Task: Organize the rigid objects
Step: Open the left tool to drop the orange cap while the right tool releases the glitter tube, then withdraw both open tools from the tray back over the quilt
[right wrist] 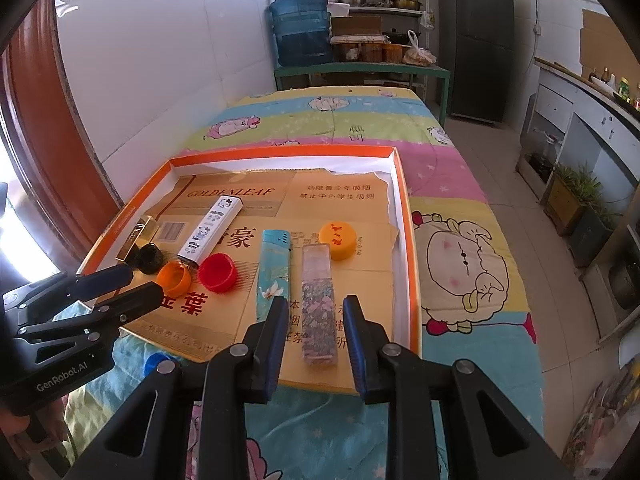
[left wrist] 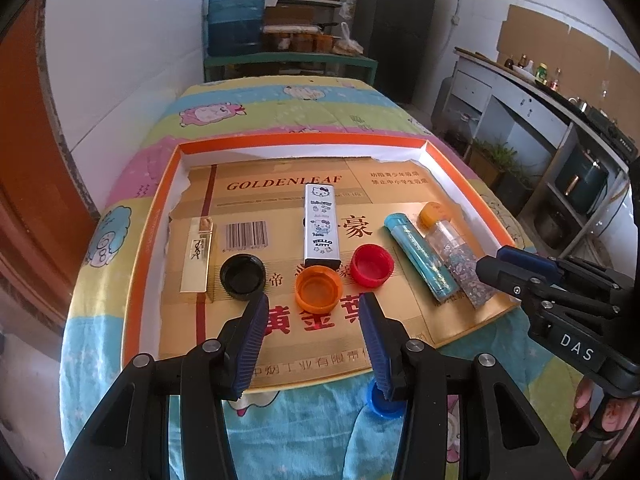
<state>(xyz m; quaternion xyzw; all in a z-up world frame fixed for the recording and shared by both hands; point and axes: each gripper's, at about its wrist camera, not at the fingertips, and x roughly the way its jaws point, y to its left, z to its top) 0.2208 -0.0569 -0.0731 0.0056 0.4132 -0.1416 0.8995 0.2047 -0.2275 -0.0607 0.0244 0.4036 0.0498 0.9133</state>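
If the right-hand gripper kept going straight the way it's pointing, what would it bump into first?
Most likely the glitter lighter. It lies lengthwise right ahead of the right gripper, whose open jaws stand on either side of its near half without touching it. The blue lighter lies just left of that line. Depth is hard to judge.

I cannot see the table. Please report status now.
Left gripper open, empty. Right gripper open over glitter lighter, not gripping. Blue cap outside tray. Nothing blocking.

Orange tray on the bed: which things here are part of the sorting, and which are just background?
Job:
orange tray
red cap
orange cap
black cap
yellow cap
blue cap
Hello Kitty case
gold case
teal lighter
glitter lighter

Background:
water jug
fridge
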